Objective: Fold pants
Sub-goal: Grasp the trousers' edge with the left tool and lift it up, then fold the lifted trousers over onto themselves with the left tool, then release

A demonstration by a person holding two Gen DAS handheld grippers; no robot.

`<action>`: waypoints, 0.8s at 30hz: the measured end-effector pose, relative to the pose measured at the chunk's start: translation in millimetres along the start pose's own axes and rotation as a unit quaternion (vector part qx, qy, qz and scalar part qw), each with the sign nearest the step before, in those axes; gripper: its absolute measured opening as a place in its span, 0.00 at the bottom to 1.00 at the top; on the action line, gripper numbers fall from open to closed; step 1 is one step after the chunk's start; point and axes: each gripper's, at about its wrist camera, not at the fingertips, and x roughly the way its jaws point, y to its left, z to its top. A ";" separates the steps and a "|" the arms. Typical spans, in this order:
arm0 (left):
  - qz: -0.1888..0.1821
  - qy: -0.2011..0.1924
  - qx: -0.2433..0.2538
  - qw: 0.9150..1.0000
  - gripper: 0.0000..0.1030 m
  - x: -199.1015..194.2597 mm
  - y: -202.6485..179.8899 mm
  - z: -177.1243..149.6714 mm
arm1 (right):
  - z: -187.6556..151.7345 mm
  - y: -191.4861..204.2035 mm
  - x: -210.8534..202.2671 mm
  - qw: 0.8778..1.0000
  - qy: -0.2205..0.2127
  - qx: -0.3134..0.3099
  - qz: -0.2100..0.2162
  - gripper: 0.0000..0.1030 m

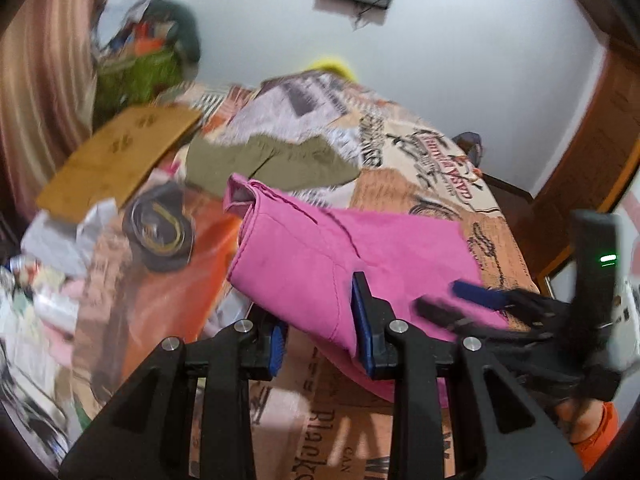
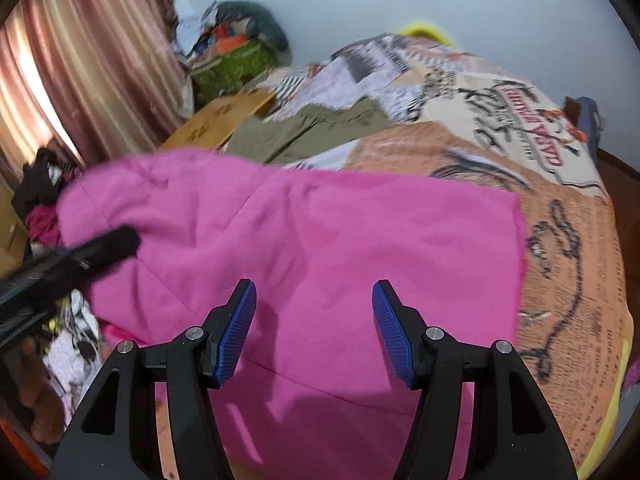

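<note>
the pink pants [image 2: 320, 240] are bright magenta cloth, spread wide and fairly flat over the printed bedspread, with soft wrinkles and a stitched seam across the fabric. in the left wrist view the pink pants [image 1: 320, 256] have their near edge raised and gathered, and one far corner folds up into a small peak.

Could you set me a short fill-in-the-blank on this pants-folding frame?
1. The left gripper is shut on the ____ pants.
2. The right gripper hangs over them with its jaws ____.
3. Beyond them on the printed bedspread lies an ____ green garment.

Missing words: pink; open; olive
</note>
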 end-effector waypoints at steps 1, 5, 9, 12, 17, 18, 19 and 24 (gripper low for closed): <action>-0.006 -0.005 0.010 1.000 0.29 -2.5 -3.7 2.7 | -1.5 4.0 4.5 1.000 0.010 -0.007 0.003 0.55; -0.037 -0.008 0.050 0.998 0.26 -5.1 -23.0 10.0 | -11.7 9.6 13.1 0.998 0.041 -0.020 0.032 0.55; -0.044 -0.008 0.091 0.995 0.26 -4.2 -41.8 12.3 | -18.8 0.7 1.3 0.999 0.031 -0.012 0.033 0.55; -0.045 -0.005 0.107 0.993 0.26 -4.4 -49.8 14.9 | -23.4 -9.5 -16.3 1.000 0.010 0.001 0.022 0.55; -0.047 -0.002 0.135 0.990 0.26 -6.0 -68.1 15.5 | -39.9 -42.8 -52.5 0.999 -0.021 0.033 -0.013 0.55; -0.047 -0.002 0.141 0.989 0.26 -5.9 -72.7 14.9 | -43.0 -47.3 -53.3 0.999 -0.018 0.037 -0.018 0.55; -0.049 -0.002 0.146 0.988 0.26 -5.7 -77.0 14.8 | -46.4 -50.4 -52.7 0.999 -0.012 0.040 -0.020 0.55; -0.074 0.004 0.162 0.984 0.26 -4.0 -104.4 13.0 | -64.5 -56.3 -39.0 0.999 -0.001 0.051 -0.005 0.57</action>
